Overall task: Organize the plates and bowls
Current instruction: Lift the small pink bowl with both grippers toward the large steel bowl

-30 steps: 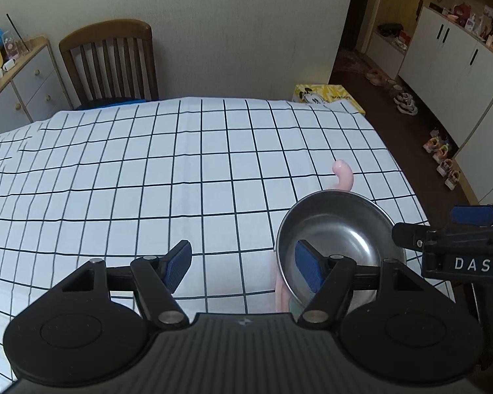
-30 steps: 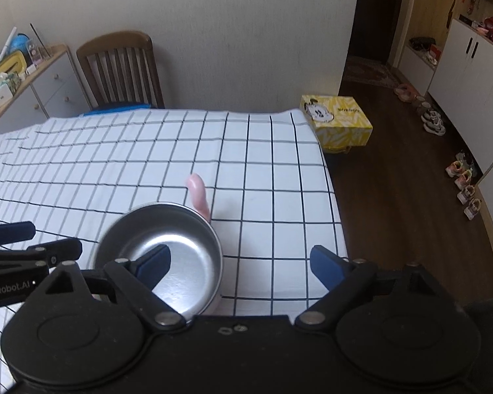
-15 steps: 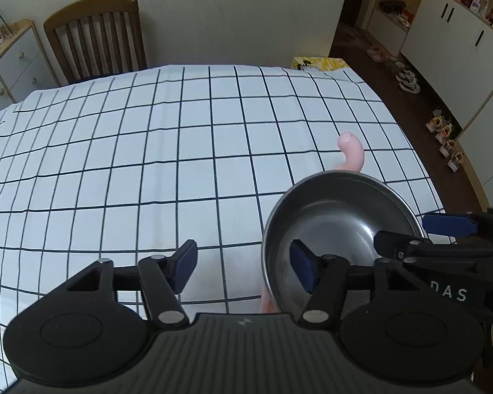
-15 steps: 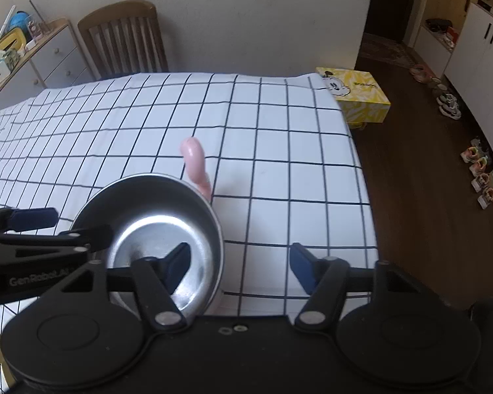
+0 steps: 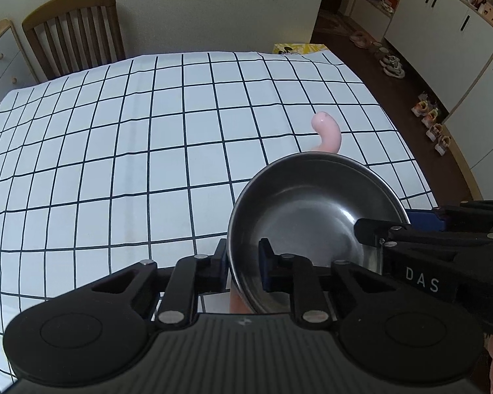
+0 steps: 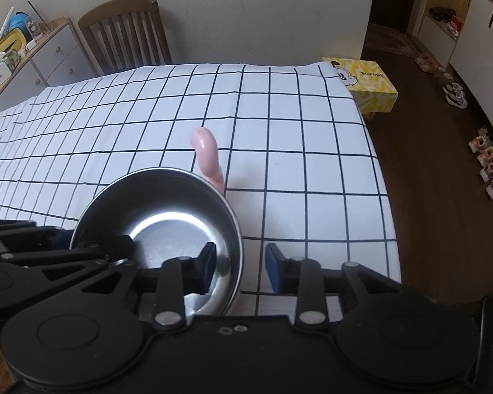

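A steel bowl [image 5: 315,216] sits on something pink with a curved handle [image 5: 327,131] near the right side of the checked tablecloth [image 5: 131,151]. My left gripper [image 5: 243,266] is shut on the bowl's near left rim. In the right wrist view the same steel bowl [image 6: 161,216] shows, with its pink handle [image 6: 208,154] behind it. My right gripper [image 6: 241,267] straddles the bowl's right rim, jaws narrowed but with a gap; contact is unclear. What the pink thing is stays mostly hidden under the bowl.
A wooden chair [image 5: 75,29] stands at the table's far edge, a drawer cabinet [image 6: 49,55] to its left. A yellow box [image 6: 364,82] sits on the dark floor off the right table edge. White cupboards [image 5: 450,39] and shoes line the right.
Both grippers have moved in on the bowl and narrowed. The left jaws have closed onto the left rim. The right jaws have narrowed around the right rim.
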The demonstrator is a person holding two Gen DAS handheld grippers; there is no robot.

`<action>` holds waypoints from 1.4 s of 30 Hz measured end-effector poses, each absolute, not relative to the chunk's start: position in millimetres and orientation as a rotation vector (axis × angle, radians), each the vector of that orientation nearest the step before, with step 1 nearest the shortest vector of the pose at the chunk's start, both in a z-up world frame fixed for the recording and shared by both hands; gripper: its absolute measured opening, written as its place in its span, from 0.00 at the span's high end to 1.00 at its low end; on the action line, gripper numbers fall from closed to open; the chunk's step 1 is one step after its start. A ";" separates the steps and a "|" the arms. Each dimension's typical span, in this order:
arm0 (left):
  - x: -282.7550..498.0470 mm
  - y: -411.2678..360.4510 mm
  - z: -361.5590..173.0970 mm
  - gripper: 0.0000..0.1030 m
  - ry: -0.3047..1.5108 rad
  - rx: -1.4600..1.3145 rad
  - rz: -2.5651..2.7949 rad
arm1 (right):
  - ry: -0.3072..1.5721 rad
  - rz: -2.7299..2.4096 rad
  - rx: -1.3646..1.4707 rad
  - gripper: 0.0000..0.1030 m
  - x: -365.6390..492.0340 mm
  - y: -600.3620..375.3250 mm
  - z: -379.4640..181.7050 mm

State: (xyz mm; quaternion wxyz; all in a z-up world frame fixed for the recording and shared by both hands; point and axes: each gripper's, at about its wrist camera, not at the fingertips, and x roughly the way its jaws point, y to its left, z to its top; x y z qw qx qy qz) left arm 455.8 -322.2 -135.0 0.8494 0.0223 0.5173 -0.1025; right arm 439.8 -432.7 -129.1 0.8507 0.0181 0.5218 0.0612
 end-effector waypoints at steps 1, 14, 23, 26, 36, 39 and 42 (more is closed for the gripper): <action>455.9 -322.3 -135.3 0.84 1.088 0.045 -0.214 | 1.101 0.124 0.029 0.74 439.2 -432.4 -129.4; 446.6 -318.7 -131.3 0.93 1.088 0.035 -0.201 | 1.099 0.091 -0.002 0.93 429.1 -425.5 -123.6; 423.0 -311.6 -107.2 0.93 1.063 0.013 -0.209 | 1.069 0.074 -0.009 0.93 412.6 -424.8 -101.1; 412.7 -308.4 -95.4 0.93 1.046 0.012 -0.213 | 1.056 0.073 -0.015 0.93 404.3 -422.5 -89.6; 364.2 -278.2 -57.6 0.93 1.020 -0.002 -0.217 | 1.026 0.087 -0.034 0.93 362.8 -398.6 -54.5; 347.2 -265.4 -50.6 0.93 1.016 -0.002 -0.217 | 1.019 0.094 -0.041 0.93 347.4 -387.6 -46.3; 328.4 -250.1 -45.1 0.93 1.019 -0.012 -0.216 | 1.012 0.101 -0.046 0.93 329.3 -374.5 -39.4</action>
